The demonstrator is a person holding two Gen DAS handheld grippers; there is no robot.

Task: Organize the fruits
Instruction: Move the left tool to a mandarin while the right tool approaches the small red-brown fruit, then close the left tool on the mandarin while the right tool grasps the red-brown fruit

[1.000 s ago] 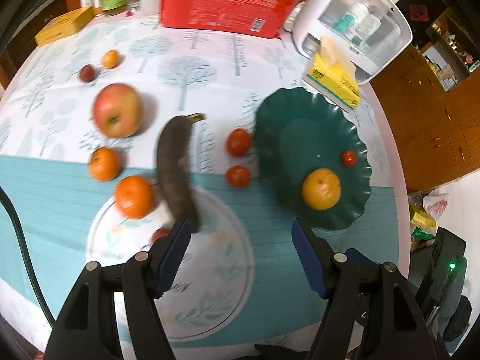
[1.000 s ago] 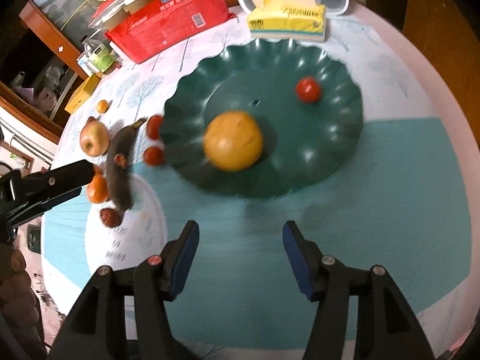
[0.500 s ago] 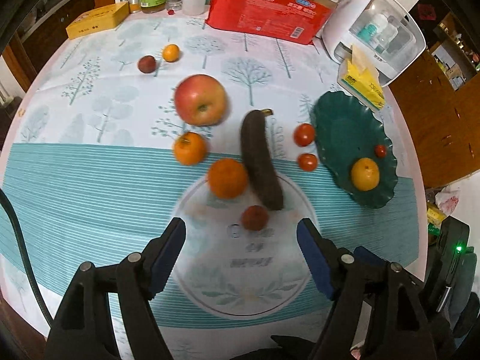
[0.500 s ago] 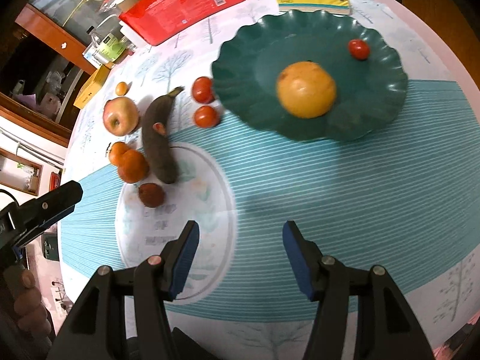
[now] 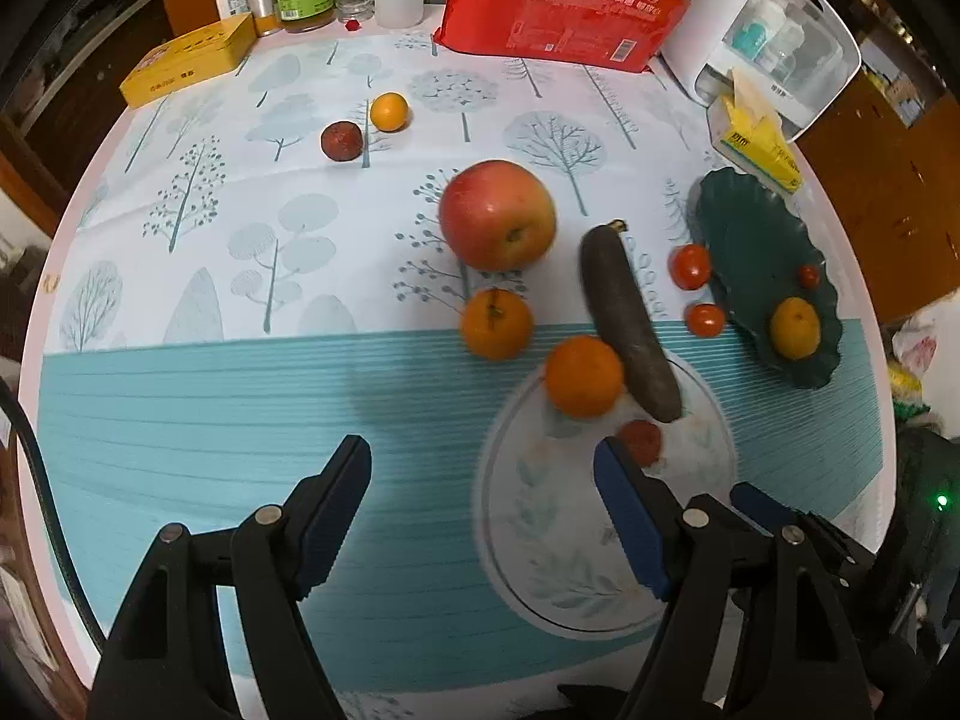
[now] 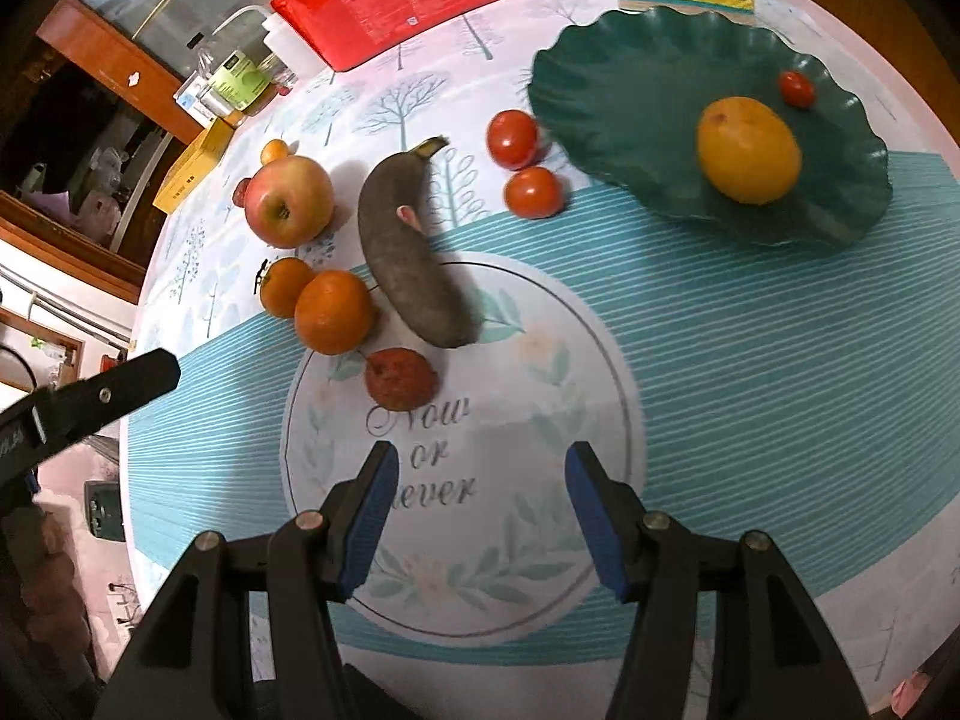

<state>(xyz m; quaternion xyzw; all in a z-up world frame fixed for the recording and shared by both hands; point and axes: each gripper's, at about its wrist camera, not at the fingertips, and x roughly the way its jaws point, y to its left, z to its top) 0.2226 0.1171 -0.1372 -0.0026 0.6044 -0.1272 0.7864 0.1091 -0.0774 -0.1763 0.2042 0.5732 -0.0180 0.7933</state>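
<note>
Tablecloth [image 5: 180, 396] holds apple [image 5: 497, 214], blackened banana [image 5: 627, 318], 2 tomatoes [image 5: 690, 267] beside green plate [image 5: 744, 228].

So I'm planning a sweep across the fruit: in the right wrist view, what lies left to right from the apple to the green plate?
apple → dark banana → two tomatoes → green plate

Open right hand-held gripper [image 6: 480, 516] hovers over the tablecloth [image 6: 750, 360].

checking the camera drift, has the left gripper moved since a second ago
Yes. The left gripper has shifted left along the table: the green plate, earlier just above its fingers, now sits at the left wrist view's right edge.
</note>
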